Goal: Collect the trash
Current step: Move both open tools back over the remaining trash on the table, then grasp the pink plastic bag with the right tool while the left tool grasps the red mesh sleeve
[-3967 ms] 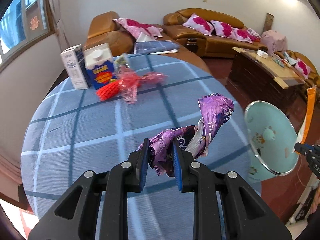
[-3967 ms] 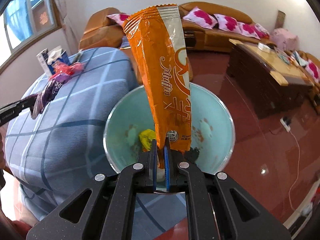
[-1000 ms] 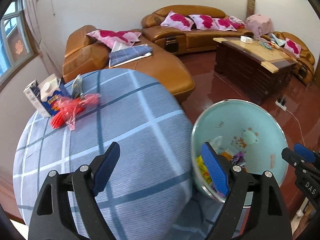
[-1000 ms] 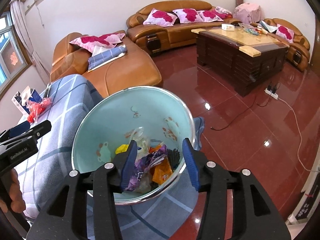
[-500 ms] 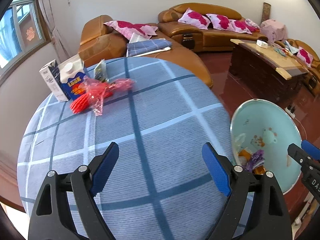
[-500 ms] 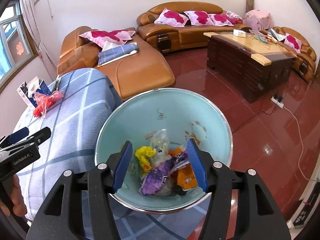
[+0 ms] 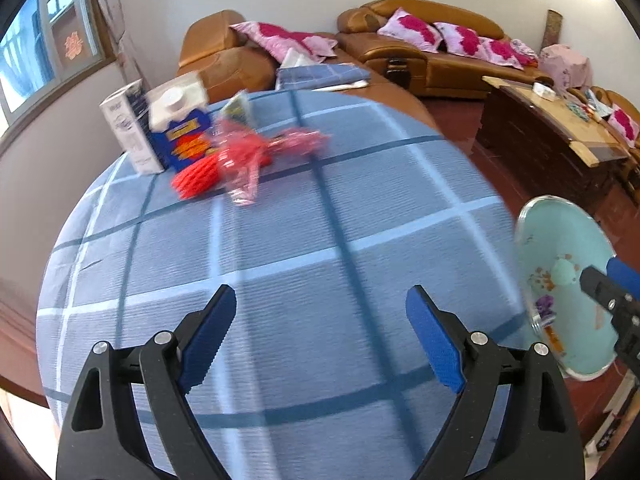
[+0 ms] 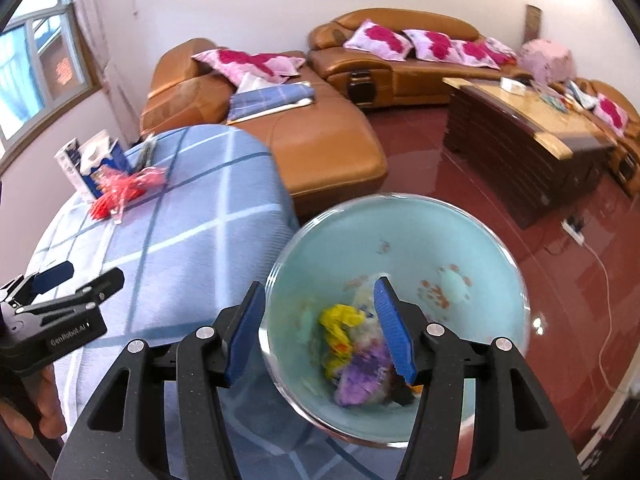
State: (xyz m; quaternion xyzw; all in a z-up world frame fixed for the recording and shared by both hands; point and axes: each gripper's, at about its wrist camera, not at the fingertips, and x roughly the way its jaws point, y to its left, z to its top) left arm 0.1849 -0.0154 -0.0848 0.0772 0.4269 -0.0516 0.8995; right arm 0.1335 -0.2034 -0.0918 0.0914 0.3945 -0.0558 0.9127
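While the right gripper [image 8: 320, 330] hangs wide and empty over the bin [image 8: 460, 240], the left gripper [image 7: 321, 332] gapes toward the red wrappers [image 7: 240, 164] across the table [image 7: 300, 240], presumably next

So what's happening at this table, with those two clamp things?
A person is clearing trash with a gripper in each hand. Both the left gripper and the right gripper are open and empty. Wrappers already lie in the teal bin beside the table. A red wrapper and cartons remain on the table's far side.
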